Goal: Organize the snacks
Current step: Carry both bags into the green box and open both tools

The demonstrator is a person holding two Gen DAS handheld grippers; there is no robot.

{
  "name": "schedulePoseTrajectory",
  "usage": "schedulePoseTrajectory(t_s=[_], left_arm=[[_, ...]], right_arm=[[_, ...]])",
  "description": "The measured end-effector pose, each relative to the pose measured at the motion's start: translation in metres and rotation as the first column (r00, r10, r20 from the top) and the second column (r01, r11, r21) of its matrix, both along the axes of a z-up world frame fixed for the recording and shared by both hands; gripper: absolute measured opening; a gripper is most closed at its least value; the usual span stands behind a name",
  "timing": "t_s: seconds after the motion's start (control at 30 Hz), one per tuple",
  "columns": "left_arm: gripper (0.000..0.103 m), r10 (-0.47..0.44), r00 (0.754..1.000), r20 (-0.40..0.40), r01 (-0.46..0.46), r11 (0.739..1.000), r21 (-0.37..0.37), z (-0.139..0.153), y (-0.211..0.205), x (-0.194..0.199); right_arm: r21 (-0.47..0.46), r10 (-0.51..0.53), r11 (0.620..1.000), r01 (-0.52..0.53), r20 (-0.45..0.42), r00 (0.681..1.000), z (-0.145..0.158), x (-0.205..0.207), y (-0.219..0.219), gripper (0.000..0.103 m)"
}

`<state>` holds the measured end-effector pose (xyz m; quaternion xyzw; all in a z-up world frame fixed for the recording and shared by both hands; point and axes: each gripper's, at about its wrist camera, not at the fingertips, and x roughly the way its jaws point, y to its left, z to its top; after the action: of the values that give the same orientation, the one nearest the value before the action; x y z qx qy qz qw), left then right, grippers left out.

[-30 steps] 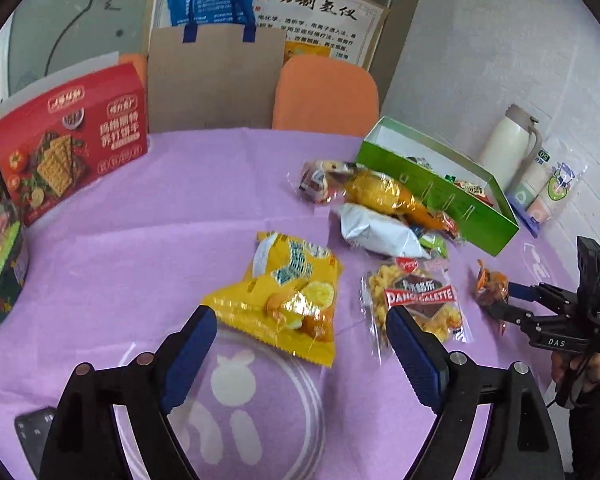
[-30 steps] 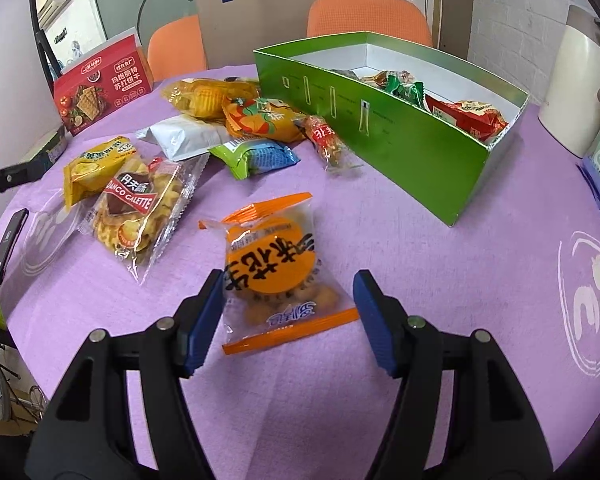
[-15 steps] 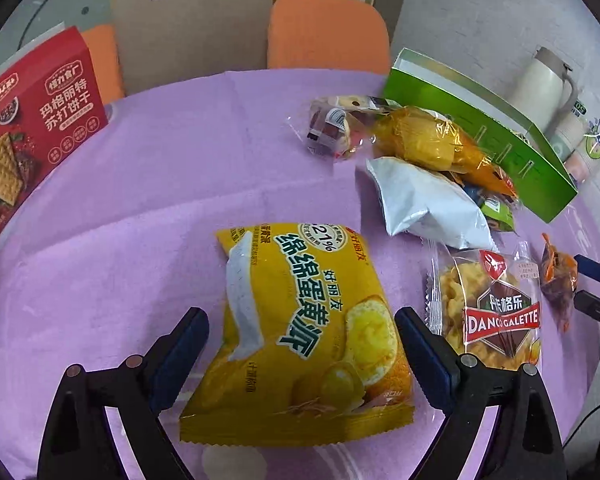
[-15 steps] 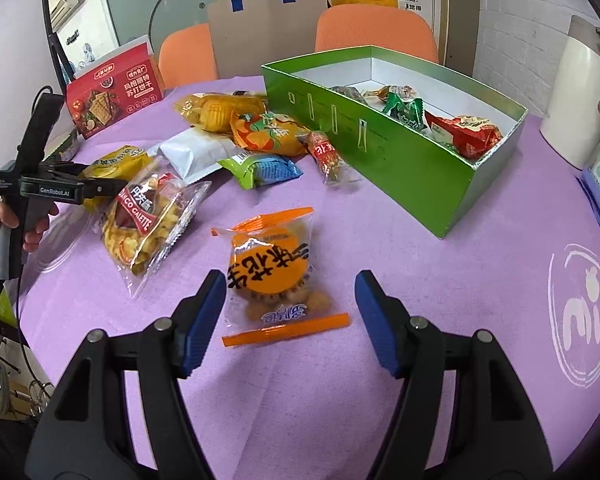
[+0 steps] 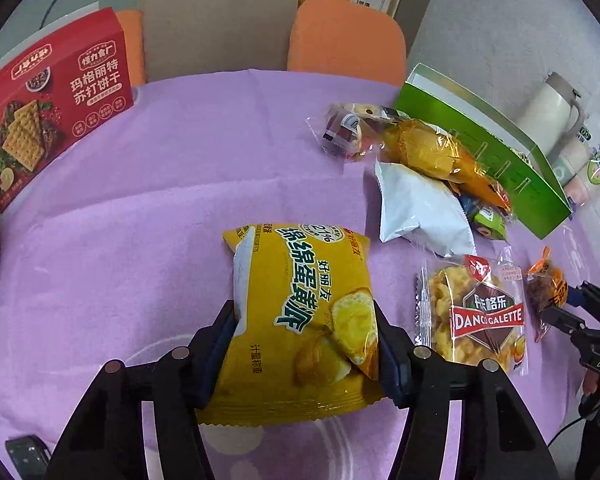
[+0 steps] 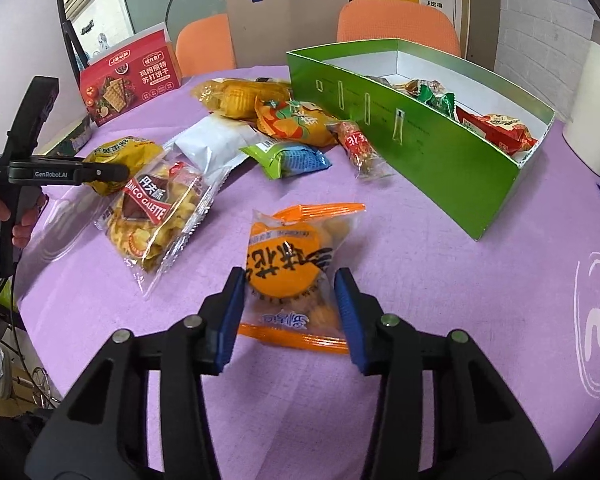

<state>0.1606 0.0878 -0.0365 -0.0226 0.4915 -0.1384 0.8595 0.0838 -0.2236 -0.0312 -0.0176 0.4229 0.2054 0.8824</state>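
Gripping the yellow bag (image 5: pixel 304 312) on the purple table (image 5: pixel 140 208), left gripper (image 5: pixel 304 344) jaws clenched on both its sides; right gripper (image 6: pixel 288 308) clamped on the orange pack (image 6: pixel 290 268) lying near the green box (image 6: pixel 416 136). One box, at least three packets inside. Seven loose packets on the table. One red cracker box (image 5: pixel 48 104), two orange chairs
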Motion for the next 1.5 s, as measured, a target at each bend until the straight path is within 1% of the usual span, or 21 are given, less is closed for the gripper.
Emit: schedulePoseTrajectory(t_s=[0.03, 0.17, 0.27, 0.33, 0.5, 0.57, 0.67, 0.8, 0.93, 1.07, 1.2, 1.27, 1.3, 1.33, 1.37, 1.4, 1.43, 1.5], left_arm=[[0.058, 0.002, 1.000, 0.005, -0.002, 1.000, -0.007, 0.003, 0.000, -0.003], [0.056, 0.008, 0.998, 0.054, -0.006, 0.999, -0.036, 0.024, -0.001, -0.014], [0.056, -0.010, 0.995, 0.099, 0.016, 0.998, -0.062, 0.045, -0.009, -0.023], [0.056, -0.033, 0.991, 0.126, 0.044, 0.995, -0.085, 0.060, -0.017, -0.021], [0.056, -0.115, 0.971, 0.208, 0.145, 0.981, -0.133, 0.099, -0.062, -0.016], [0.056, -0.138, 0.964, 0.226, 0.175, 0.973, -0.153, 0.109, -0.080, -0.011], [0.056, -0.158, 0.957, 0.243, 0.201, 0.966, -0.160, 0.120, -0.111, 0.006], [0.056, -0.167, 0.956, 0.240, 0.214, 0.959, -0.185, 0.126, -0.149, 0.034], [0.056, -0.161, 0.956, 0.246, 0.209, 0.961, -0.183, 0.125, -0.183, 0.066], [0.056, -0.157, 0.960, 0.231, 0.199, 0.965, -0.171, 0.116, -0.210, 0.101], [0.056, -0.147, 0.968, 0.203, 0.183, 0.968, -0.172, 0.103, -0.225, 0.129], [0.058, -0.147, 0.967, 0.209, 0.183, 0.968, -0.169, 0.096, -0.230, 0.138], [0.066, -0.146, 0.965, 0.215, 0.184, 0.968, -0.168, 0.093, -0.231, 0.141], [0.084, -0.150, 0.966, 0.211, 0.187, 0.968, -0.168, 0.090, -0.233, 0.143], [0.091, -0.136, 0.970, 0.201, 0.169, 0.973, -0.156, 0.087, -0.232, 0.144], [0.097, -0.109, 0.972, 0.207, 0.140, 0.980, -0.142, 0.084, -0.230, 0.142], [0.099, -0.099, 0.971, 0.219, 0.131, 0.982, -0.138, 0.084, -0.227, 0.140], [0.099, -0.102, 0.967, 0.233, 0.133, 0.984, -0.121, 0.083, -0.223, 0.137]], right_arm=[[0.006, 0.001, 1.000, -0.001, 0.004, 1.000, 0.001, -0.002, -0.001, 0.046], [0.054, -0.007, 0.999, 0.006, 0.025, 1.000, 0.013, -0.008, -0.010, 0.046], [0.072, -0.022, 0.997, 0.017, 0.065, 0.998, 0.028, -0.013, -0.017, 0.046], [0.096, -0.033, 0.995, 0.024, 0.087, 0.996, 0.039, -0.014, -0.024, 0.046], [0.127, -0.098, 0.989, 0.078, 0.157, 0.983, 0.066, -0.010, -0.044, 0.046], [0.143, -0.139, 0.983, 0.115, 0.171, 0.975, 0.074, -0.006, -0.056, 0.046], [0.160, -0.199, 0.973, 0.169, 0.190, 0.962, 0.082, 0.005, -0.073, 0.046], [0.178, -0.260, 0.958, 0.226, 0.204, 0.944, 0.089, 0.023, -0.090, 0.046], [0.183, -0.300, 0.947, 0.264, 0.211, 0.930, 0.090, 0.050, -0.101, 0.046], [0.174, -0.312, 0.944, 0.280, 0.203, 0.928, 0.082, 0.075, -0.104, 0.046], [0.161, -0.313, 0.945, 0.286, 0.179, 0.933, 0.068, 0.098, -0.104, 0.046], [0.140, -0.303, 0.950, 0.280, 0.188, 0.934, 0.060, 0.107, -0.100, 0.046], [0.115, -0.295, 0.954, 0.277, 0.203, 0.934, 0.056, 0.111, -0.096, 0.047], [0.092, -0.289, 0.957, 0.275, 0.214, 0.933, 0.054, 0.113, -0.094, 0.058], [0.058, -0.288, 0.957, 0.283, 0.231, 0.929, 0.053, 0.113, -0.090, 0.077], [0.042, -0.291, 0.956, 0.290, 0.253, 0.923, 0.053, 0.111, -0.090, 0.086], [0.040, -0.291, 0.956, 0.292, 0.282, 0.914, 0.054, 0.106, -0.090, 0.097], [0.058, -0.282, 0.959, 0.278, 0.319, 0.905, 0.057, 0.096, -0.091, 0.099]])
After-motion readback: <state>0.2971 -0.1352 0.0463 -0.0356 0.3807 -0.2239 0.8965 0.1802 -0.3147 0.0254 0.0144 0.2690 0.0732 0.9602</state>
